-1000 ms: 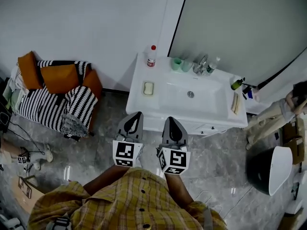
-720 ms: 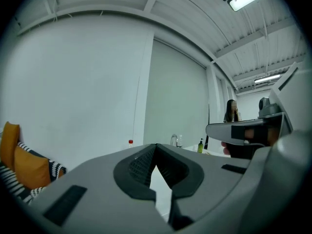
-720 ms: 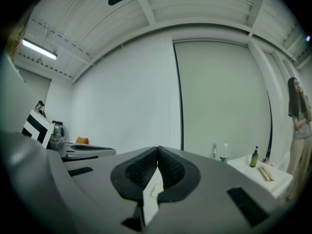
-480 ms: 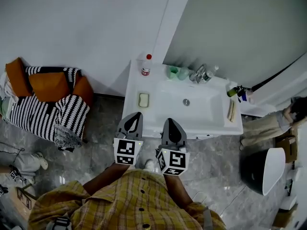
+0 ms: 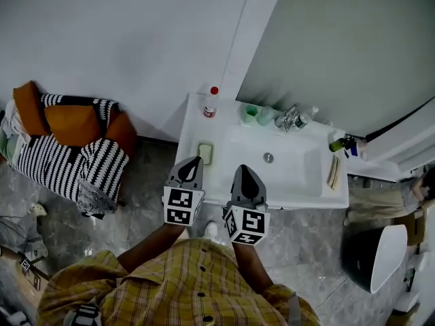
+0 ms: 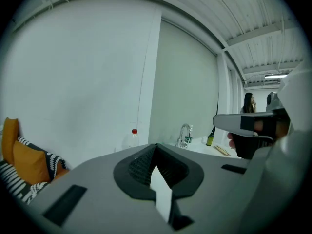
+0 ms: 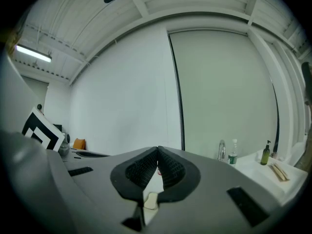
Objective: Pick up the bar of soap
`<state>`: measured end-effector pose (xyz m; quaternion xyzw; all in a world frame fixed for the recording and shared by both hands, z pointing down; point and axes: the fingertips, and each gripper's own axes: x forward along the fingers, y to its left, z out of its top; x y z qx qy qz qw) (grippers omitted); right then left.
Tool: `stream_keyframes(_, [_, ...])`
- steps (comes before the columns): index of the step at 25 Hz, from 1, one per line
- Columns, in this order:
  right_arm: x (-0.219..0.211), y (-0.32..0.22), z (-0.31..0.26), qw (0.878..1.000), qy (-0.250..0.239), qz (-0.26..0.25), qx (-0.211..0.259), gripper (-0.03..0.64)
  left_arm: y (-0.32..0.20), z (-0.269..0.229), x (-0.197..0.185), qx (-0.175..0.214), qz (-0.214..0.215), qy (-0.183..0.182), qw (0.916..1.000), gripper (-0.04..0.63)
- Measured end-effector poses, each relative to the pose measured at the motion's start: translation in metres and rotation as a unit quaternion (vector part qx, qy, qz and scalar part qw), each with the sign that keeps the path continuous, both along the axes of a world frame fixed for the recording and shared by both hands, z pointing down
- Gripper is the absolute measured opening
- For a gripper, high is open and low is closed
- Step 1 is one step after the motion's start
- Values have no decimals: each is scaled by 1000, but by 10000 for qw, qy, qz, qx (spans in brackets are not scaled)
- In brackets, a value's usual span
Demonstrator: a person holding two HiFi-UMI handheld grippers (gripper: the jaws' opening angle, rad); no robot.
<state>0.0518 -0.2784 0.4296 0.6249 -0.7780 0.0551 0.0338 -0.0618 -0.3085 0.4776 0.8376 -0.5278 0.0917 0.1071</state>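
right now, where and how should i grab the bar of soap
Probably across its two long sides, from above: the bar of soap lies flat on the counter left of the basin, so only its edges offer a hold. The left gripper is nearest; its jaws are shut and must open first.
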Motion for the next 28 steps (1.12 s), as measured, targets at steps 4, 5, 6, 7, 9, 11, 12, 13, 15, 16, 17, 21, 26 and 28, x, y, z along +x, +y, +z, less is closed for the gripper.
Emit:
stream_keyframes(4, [16, -22, 12, 9999, -78, 34, -145, 18, -33, 30, 15, -486, 8, -149, 9987, 11])
stream_keyframes(5, [20, -27, 14, 9998, -86, 29, -171, 18, -40, 40, 19, -645, 42, -195, 9977, 11])
stream_keyframes(6, [22, -30, 16, 9998, -92, 16, -197, 18, -47, 50, 23, -794, 63, -250, 9965, 11])
stream_keyframes(7, [25, -33, 18, 9997, -100, -1, -222, 18, -52, 60, 26, -924, 60, -316, 9952, 11])
stream_keyframes(9, [30, -40, 22, 9996, -129, -25, -253, 18, -64, 84, 29, -1153, 16, -468, 9922, 11])
stream_keyframes(11, [35, -47, 25, 9995, -154, -30, -268, 18, -77, 112, 33, -1400, -3, -572, 9885, 12])
stream_keyframes(12, [37, -50, 27, 9995, -161, -34, -280, 18, -84, 127, 35, -1568, -8, -595, 9858, 12])
stream_keyframes(13, [39, -53, 28, 9994, -164, -42, -298, 18, -90, 142, 36, -1781, -24, -600, 9822, 12])
stream_keyframes(15, [42, -58, 31, 9992, -163, -65, -347, 18, -99, 171, 36, -2236, -78, -635, 9726, 14])
stream_keyframes(16, [44, -60, 32, 9991, -171, -76, -377, 18, -104, 184, 36, -2432, -90, -666, 9677, 39])
stream_keyframes(17, [45, -62, 33, 9989, -192, -86, -409, 18, -108, 195, 37, -2616, -92, -685, 9627, 90])
stream_keyframes(21, [53, -69, 38, 9983, -234, -87, -522, 18, -124, 234, 37, -3168, -178, -863, 9444, 158])
stream_keyframes(26, [58, -78, 47, 9976, -260, -95, -638, 18, -138, 271, 43, -3784, -211, -796, 9219, 192])
stream_keyframes(28, [60, -81, 50, 9973, -264, -107, -681, 18, -139, 282, 46, -4051, -192, -834, 9103, 198])
